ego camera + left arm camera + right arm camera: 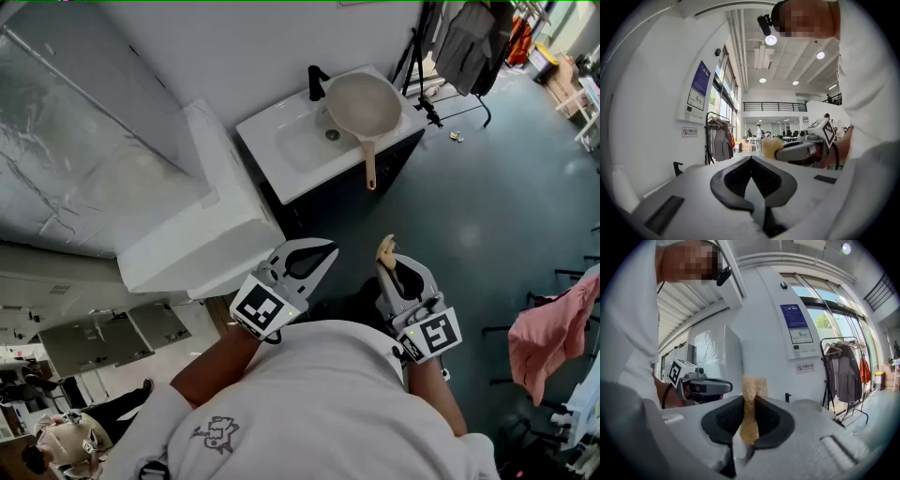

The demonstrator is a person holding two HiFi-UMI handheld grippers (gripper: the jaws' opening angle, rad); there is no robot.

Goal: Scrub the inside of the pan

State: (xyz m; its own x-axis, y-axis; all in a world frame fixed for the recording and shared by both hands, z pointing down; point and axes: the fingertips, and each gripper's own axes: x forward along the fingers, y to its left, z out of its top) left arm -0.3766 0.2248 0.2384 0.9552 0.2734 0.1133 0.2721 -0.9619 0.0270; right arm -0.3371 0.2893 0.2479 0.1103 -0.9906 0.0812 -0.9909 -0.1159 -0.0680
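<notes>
A beige pan [363, 106] with a long handle rests on the white sink [305, 141], its bowl over the right part of the basin. Both grippers are held close to the person's chest, well short of the sink. My left gripper [323, 253] is shut with nothing between its jaws. My right gripper [385, 253] is shut on a tan sponge [751, 404], whose top sticks out past the jaw tips [385, 247]. In the left gripper view the sponge [771, 146] shows at the tip of the right gripper. The pan is hidden in both gripper views.
A black faucet [316, 82] stands at the back of the sink. A large white appliance [202, 220] sits to the left. A clothes rack with dark garments [473, 42] stands behind the sink, and a pink cloth [553, 328] hangs at the right.
</notes>
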